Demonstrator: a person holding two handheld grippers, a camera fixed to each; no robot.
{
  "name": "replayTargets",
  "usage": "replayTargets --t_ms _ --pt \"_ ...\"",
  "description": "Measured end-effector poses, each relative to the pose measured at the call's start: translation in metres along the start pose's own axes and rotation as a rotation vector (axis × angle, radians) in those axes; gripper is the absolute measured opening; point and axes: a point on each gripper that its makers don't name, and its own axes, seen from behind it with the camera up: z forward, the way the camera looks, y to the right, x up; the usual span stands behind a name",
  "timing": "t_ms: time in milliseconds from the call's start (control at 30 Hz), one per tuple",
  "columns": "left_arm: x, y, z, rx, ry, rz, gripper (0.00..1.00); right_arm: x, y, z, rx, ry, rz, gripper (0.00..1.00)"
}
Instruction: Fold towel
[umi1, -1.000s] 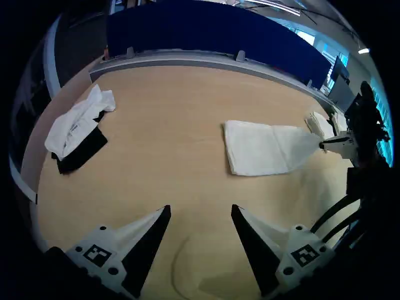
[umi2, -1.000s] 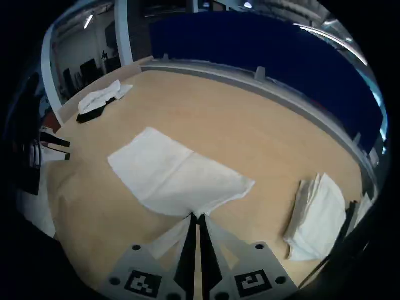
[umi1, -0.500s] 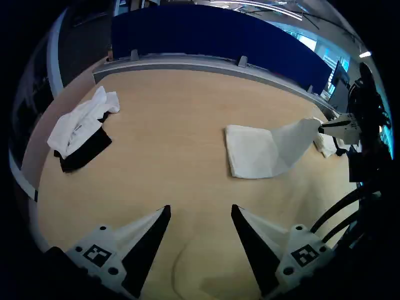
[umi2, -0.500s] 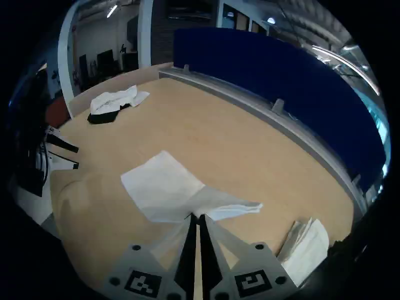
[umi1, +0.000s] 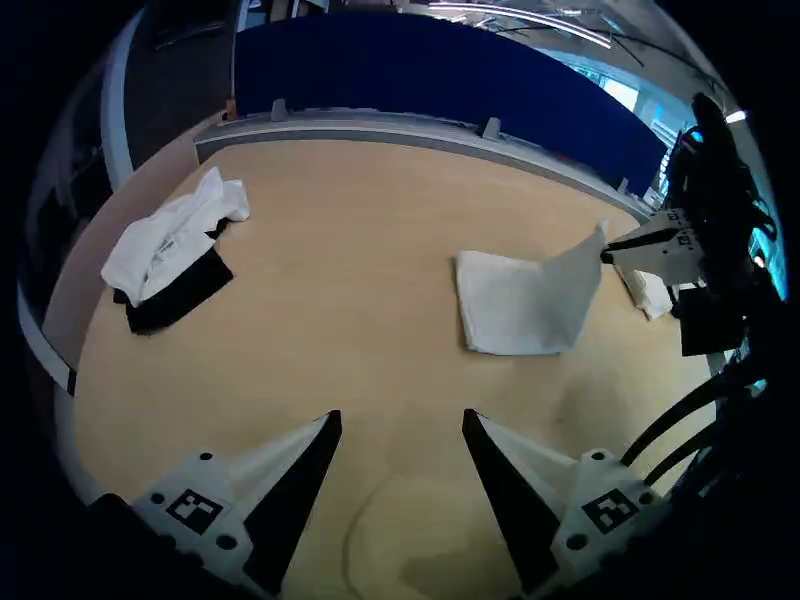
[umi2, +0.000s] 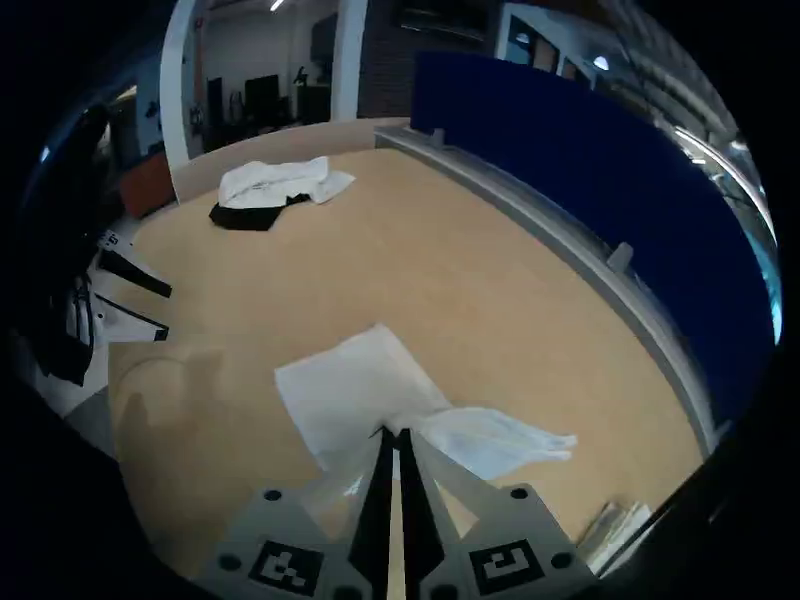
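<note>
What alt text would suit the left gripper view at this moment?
Across a wooden table, the right gripper pinches one corner of a white towel and holds it lifted above the rest, which lies flat. The left gripper hovers open in the foreground; a white-and-black cloth heap lies at the view's left.

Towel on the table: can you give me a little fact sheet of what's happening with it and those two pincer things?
towel: white, partly flat on the table, one edge raised
right gripper: shut on the raised towel edge
left gripper: open, holding nothing, over bare wood
table: light wood
cloth pile: white over black, near the table's edge, apart from the towel
folded cloths: white, just beyond the right gripper
</note>
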Motion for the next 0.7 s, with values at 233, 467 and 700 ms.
replayTargets --t_ms 233,467,700 --pt "-0.006 0.001 0.000 0.002 0.005 -0.035 0.89 0.011 -0.038 0.041 0.088 -0.026 -0.094 0.04" --pt "-0.012 0.005 0.001 0.006 0.008 -0.072 0.89 -0.004 -0.080 0.097 0.184 -0.091 -0.105 0.04" --pt "-0.014 0.008 0.001 0.001 0.009 -0.095 0.89 -0.014 -0.091 0.113 0.206 -0.110 -0.058 0.05"
